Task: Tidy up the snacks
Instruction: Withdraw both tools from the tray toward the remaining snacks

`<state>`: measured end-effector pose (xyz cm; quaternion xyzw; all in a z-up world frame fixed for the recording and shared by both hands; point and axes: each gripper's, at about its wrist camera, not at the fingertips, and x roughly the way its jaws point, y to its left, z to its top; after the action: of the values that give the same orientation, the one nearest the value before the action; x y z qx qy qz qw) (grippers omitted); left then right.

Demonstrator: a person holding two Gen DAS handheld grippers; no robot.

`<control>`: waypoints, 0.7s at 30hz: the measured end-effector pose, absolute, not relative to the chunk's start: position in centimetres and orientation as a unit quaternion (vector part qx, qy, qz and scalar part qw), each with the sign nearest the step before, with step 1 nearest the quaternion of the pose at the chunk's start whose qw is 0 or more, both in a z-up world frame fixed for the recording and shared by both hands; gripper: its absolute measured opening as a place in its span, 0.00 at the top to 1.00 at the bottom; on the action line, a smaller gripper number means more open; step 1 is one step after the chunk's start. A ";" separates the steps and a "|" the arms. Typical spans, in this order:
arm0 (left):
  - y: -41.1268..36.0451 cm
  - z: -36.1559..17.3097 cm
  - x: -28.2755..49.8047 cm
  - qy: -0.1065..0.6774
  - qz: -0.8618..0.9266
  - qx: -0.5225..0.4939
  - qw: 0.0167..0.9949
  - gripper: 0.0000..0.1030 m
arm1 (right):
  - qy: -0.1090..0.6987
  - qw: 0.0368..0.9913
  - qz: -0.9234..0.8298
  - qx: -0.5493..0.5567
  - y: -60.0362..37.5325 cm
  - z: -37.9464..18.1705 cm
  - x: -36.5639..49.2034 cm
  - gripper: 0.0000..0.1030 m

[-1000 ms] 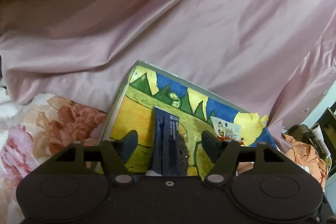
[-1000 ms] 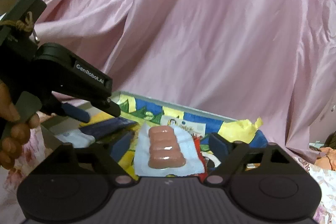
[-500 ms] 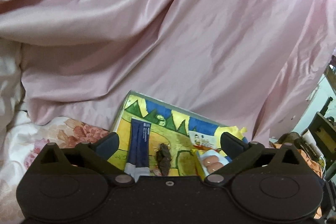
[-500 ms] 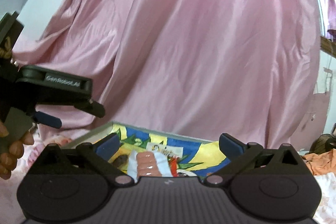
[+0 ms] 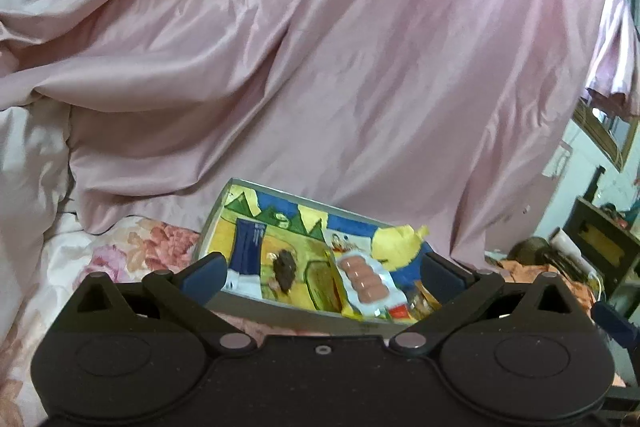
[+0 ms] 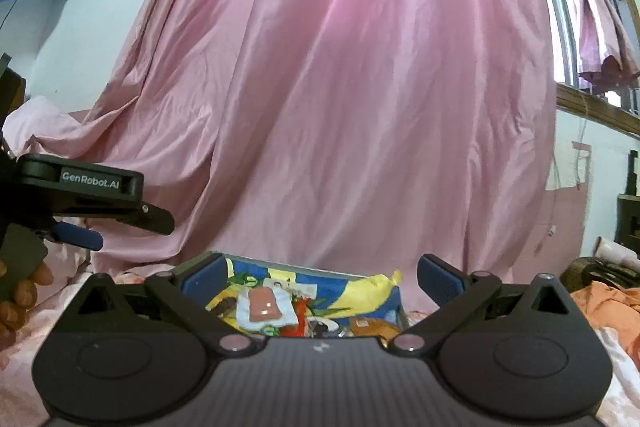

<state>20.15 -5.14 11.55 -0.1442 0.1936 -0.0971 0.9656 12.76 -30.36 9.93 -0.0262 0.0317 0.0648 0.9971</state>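
Tray [image 5: 256, 301] near edge hidden behind claw body (snack labels unreadable)

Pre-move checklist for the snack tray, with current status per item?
1. Left tongs open, nothing between them: ok.
2. Right tongs open, nothing between them: ok.
3. Sausage pack lying in the tray: ok.
4. Dark blue packet lying in the tray, apart from the sausage pack: ok.
5. Dark clump between the two packs, identity: cannot tell.
6. Snacks left outside the tray: cannot tell, bedding around it mostly hidden.
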 end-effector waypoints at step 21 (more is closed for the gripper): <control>-5.2 4.7 12.0 0.276 -0.102 -0.087 0.952 0.01 | 0.148 0.987 0.062 -0.021 -31.4 5.1 4.8 0.00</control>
<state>12.01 -5.22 4.73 -0.0866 0.2760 -0.1022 0.9518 4.82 -31.44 5.14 -0.0210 0.1477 0.0618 0.9869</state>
